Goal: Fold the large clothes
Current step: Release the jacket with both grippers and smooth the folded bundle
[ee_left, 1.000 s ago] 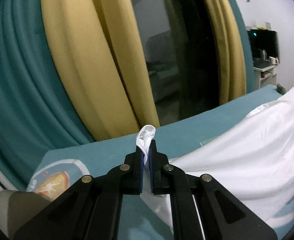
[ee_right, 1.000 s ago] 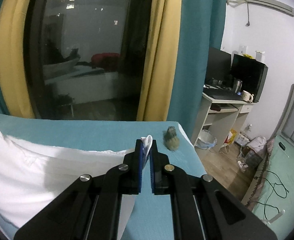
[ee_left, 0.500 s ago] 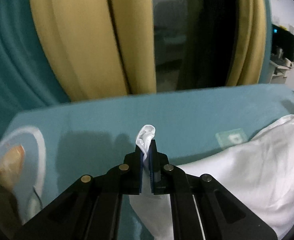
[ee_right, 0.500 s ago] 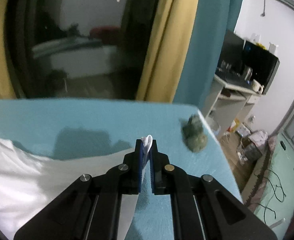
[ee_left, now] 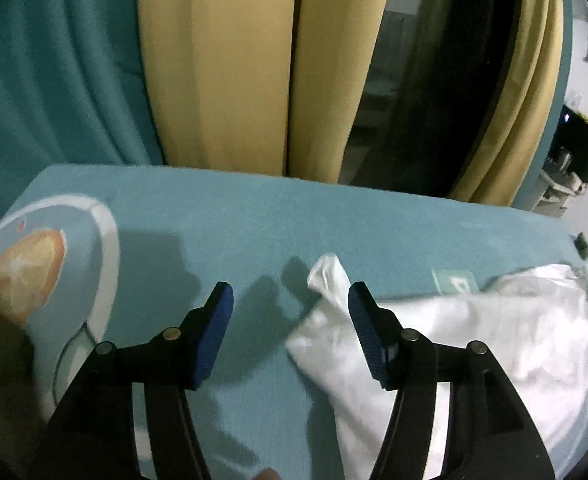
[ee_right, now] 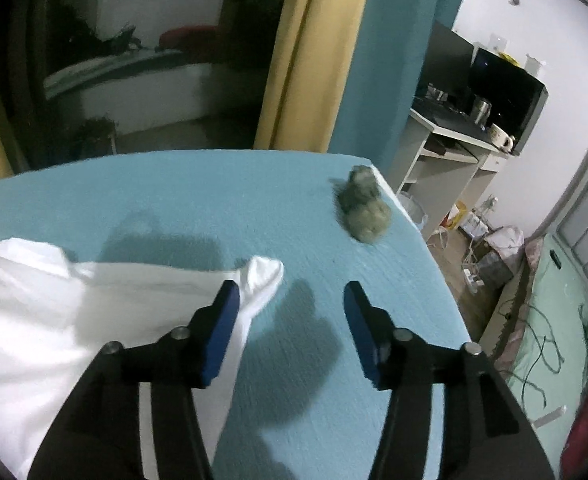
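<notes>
A large white garment [ee_left: 474,344] lies on the teal-covered table [ee_left: 253,232]. In the left wrist view its pointed corner [ee_left: 328,276] sits just inside the right finger of my left gripper [ee_left: 289,300], whose jaws are opening and press on nothing. In the right wrist view the garment [ee_right: 73,320] spreads to the left, and its other corner [ee_right: 263,274] lies beside the left finger of my right gripper [ee_right: 289,296]. That gripper's jaws are opening too, with only bare cloth-covered table between the pads.
A small grey-green plush toy [ee_right: 364,208] sits near the table's far right corner. A printed round emblem [ee_left: 41,272] marks the cover at the left. Yellow and teal curtains [ee_left: 221,64] and a dark window stand behind. A desk [ee_right: 454,140] and bed are to the right.
Both grippers went from shut on the garment's corners to open, and the corners dropped onto the table. Both hands came down closer to the surface; the left view levelled out.
</notes>
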A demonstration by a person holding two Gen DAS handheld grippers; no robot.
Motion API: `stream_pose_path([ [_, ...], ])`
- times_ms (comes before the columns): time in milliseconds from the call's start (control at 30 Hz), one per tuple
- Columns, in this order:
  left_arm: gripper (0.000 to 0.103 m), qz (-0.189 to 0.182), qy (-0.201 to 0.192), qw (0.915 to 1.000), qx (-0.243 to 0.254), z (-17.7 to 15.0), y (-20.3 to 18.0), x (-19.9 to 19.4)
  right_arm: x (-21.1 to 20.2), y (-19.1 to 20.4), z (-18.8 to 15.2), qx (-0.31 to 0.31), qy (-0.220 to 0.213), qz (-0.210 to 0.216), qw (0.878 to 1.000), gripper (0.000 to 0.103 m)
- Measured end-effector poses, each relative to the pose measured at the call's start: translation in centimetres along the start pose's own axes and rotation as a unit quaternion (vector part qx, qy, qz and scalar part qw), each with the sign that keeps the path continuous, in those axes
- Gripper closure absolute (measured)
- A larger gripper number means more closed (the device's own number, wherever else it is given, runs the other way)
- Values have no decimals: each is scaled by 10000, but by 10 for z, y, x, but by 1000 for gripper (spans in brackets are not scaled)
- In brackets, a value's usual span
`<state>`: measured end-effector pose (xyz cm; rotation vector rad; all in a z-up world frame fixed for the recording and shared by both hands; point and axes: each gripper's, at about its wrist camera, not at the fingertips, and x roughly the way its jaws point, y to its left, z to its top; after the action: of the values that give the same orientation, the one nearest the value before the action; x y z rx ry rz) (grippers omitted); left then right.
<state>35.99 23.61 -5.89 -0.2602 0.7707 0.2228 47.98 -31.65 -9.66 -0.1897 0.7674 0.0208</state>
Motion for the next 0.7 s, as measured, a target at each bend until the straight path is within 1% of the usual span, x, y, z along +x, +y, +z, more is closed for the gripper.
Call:
stream_pose_path([
  [67,40,-259,94,9996,-79,-14,0,-11,-11,-4,-9,155,5,326,9993,47],
  [100,40,-346,122,9993,-99,-23,-1,-13,-21,-8,-18,318,8,581,9978,47],
  [200,40,-551,338,9978,-123,-55,-3,-23,-36,-10,-42,555,110,1045,9929,47],
  [267,40,-648,464,9968,-63,-72,-7,-25,-42,-8,-56,657,162,1199,9905,47],
  [333,40,-720,489,9962,38,-88,-10,-27,-50,-4,-72,852,203,1576,9836,47],
  [400,40,-687,563,9958,207,-100,-13,-26,-54,1,-85,1049,227,2060,9727,47],
  [467,40,-749,694,9944,288,-106,-15,-22,-53,10,-93,1069,327,2060,9722,47],
  [500,40,-731,684,9943,358,-110,-18,-22,-52,14,-97,1070,365,2029,9727,46],
  [533,40,-719,670,9942,440,-111,-21,-23,-54,18,-100,1076,281,1977,9739,48],
  [567,40,-769,700,9932,529,-113,-24,-22,-55,19,-101,1103,300,2042,9722,55],
  [600,40,-770,696,9929,581,-115,-26,-23,-54,23,-102,1157,412,2242,9668,83],
  [633,40,-748,693,9928,627,-116,-27,-23,-54,26,-104,1161,470,2282,9655,88],
  [667,42,-736,682,9927,670,-118,-28,-24,-56,29,-104,1072,409,2217,9683,88],
  [700,51,-786,657,9924,685,-120,-28,-25,-58,33,-105,984,386,2198,9698,93],
])
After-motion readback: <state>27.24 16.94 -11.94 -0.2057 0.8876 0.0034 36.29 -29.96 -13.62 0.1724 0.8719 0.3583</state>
